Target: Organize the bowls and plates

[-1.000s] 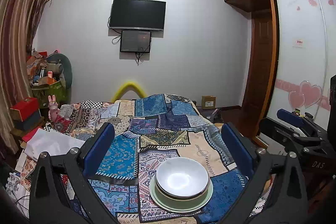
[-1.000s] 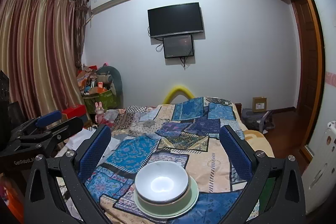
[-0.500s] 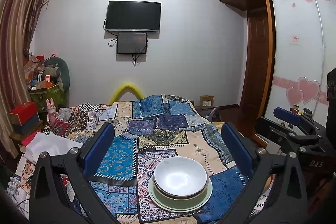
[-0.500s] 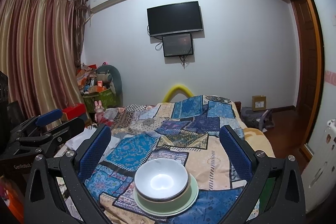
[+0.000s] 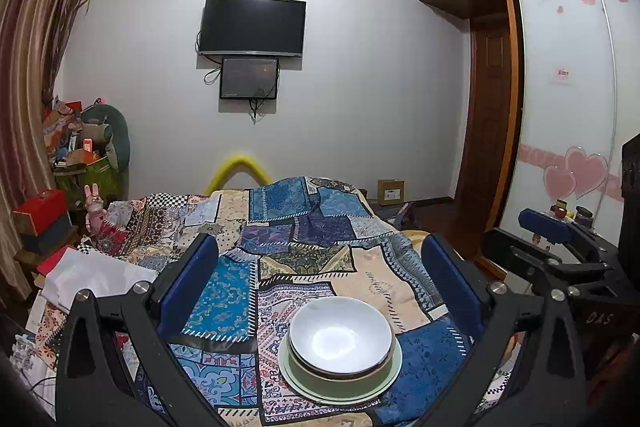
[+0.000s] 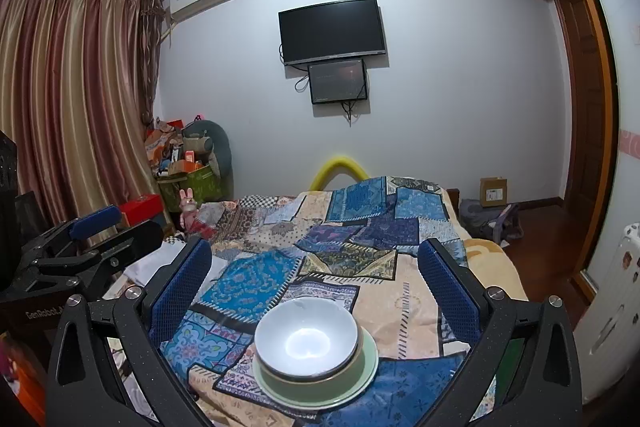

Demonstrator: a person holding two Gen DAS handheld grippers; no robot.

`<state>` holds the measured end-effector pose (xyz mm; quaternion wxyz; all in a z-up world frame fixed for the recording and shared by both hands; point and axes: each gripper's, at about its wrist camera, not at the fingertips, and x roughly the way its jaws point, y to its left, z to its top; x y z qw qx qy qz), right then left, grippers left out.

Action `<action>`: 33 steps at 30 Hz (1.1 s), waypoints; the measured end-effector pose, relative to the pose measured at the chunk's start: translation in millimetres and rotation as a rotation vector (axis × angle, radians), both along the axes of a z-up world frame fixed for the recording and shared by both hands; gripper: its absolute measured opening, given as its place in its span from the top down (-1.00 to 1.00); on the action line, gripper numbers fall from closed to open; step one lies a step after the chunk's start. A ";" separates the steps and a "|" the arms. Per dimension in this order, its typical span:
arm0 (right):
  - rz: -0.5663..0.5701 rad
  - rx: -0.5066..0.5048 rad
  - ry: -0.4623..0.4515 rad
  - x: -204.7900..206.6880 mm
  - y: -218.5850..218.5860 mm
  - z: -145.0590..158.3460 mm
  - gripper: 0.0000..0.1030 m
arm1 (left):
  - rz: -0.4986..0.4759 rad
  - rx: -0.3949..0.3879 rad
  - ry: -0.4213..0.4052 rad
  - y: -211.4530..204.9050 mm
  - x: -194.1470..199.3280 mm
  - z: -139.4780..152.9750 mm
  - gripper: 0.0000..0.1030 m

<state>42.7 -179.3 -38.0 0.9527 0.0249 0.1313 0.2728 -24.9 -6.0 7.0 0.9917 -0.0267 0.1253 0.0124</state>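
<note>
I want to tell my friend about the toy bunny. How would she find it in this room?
Start at the striped curtain on the room's left side, then drop to the pile of boxes and bags in the corner beside it. Just in front of that pile, at the edge of the patchwork quilt, stands the pink bunny. Its two upright ears set it apart from everything around it.

My left black hand-held gripper with blue-padded fingers (image 5: 324, 283) hangs level, jaws spread wide, nothing between them. My right black hand-held gripper with blue textured pads (image 6: 316, 283) sits the same way, wide apart and empty. Each one shows at the other's outer side: the right (image 5: 560, 251), the left (image 6: 80, 247).
</note>
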 end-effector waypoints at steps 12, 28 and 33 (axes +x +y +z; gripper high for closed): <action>0.001 0.001 -0.002 0.0 -1.0 0.4 -1.00 | -0.011 -0.008 -0.003 -1.2 -0.7 -0.5 -1.00; -0.002 -0.001 -0.002 1.2 -2.6 0.8 -1.00 | -0.019 -0.002 0.001 -3.7 -0.3 -1.5 -1.00; -0.003 -0.002 -0.001 1.9 -2.6 0.9 -1.00 | -0.010 0.010 -0.004 -6.6 -0.8 -2.4 -1.00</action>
